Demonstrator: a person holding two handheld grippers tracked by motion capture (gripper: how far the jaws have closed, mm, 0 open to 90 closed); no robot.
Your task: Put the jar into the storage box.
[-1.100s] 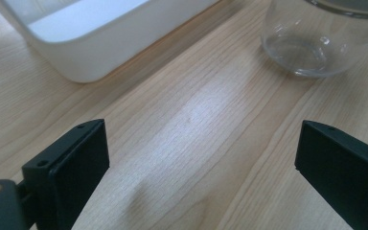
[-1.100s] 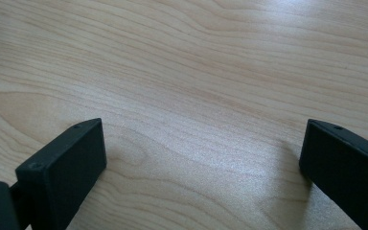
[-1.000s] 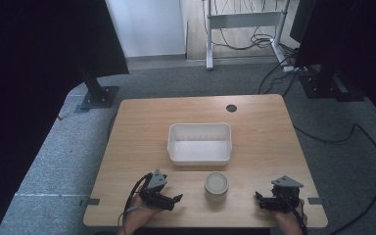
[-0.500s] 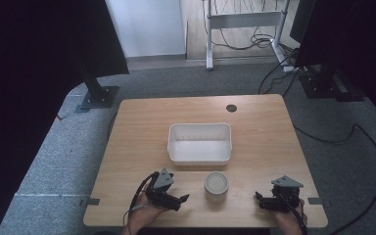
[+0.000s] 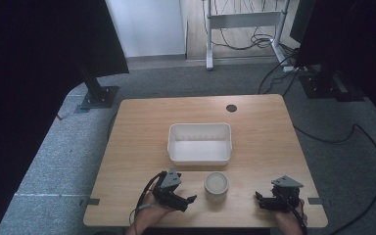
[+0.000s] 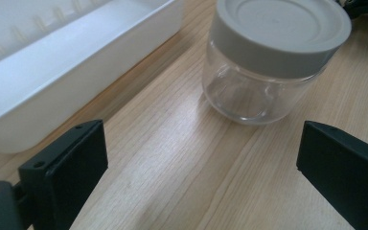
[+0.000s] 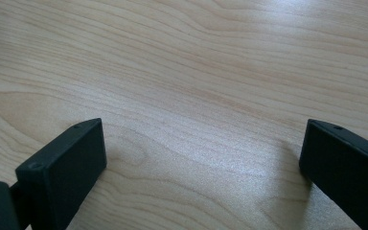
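A clear glass jar [image 5: 216, 186] [image 6: 268, 67] with a grey screw lid stands upright near the table's front edge, just in front of a white plastic bin [image 5: 199, 143] [image 6: 52, 67]. My left gripper [image 5: 188, 200] [image 6: 201, 177] is open at the jar's left, pointing at it, and the jar stands a little beyond the jaws. My right gripper [image 5: 257, 199] [image 7: 201, 177] is open at the front right, low over bare wood, with nothing between its jaws.
The wooden table [image 5: 142, 142] has a round cable hole [image 5: 231, 108] at the back. Black stands [image 5: 98, 93] and cables [image 5: 367, 142] lie on the grey carpet around it.
My left gripper has turned and edged right toward the jar. The right gripper has stayed where it was.
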